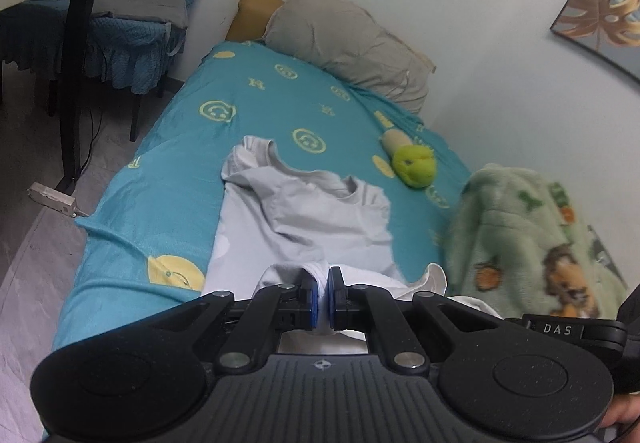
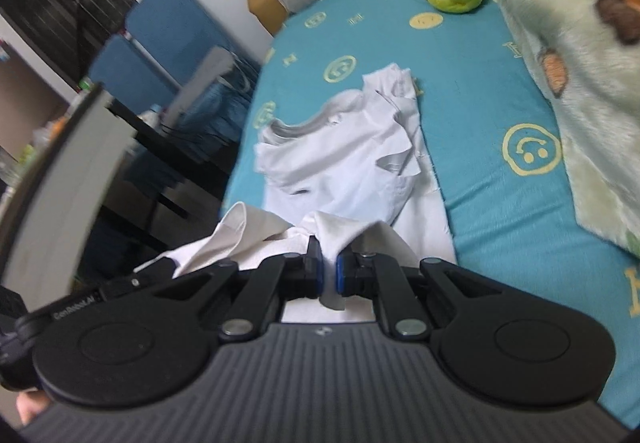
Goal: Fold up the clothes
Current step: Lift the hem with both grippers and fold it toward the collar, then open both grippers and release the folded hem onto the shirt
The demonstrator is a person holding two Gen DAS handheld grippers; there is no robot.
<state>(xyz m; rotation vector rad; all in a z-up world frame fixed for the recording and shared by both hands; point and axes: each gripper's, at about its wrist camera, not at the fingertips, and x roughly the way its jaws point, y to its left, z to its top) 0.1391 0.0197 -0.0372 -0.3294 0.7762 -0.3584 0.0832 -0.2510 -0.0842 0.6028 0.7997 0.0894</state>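
Note:
A white T-shirt point(image 1: 312, 215) lies lengthwise on the teal bed sheet point(image 1: 168, 171), collar end away from me, with both sleeves folded in over the body. My left gripper point(image 1: 323, 285) is shut on the shirt's near hem. My right gripper point(image 2: 329, 263) is shut on the same near hem of the shirt point(image 2: 352, 159), which is lifted and bunched at the jaws. The left gripper's body shows at the left edge of the right wrist view.
A green fleece blanket point(image 1: 532, 239) lies right of the shirt, also in the right wrist view point(image 2: 568, 55). A green plush toy point(image 1: 412, 163) and a grey pillow point(image 1: 352, 43) lie farther up the bed. Blue-covered chairs point(image 1: 120, 39) and a dark desk stand left of the bed.

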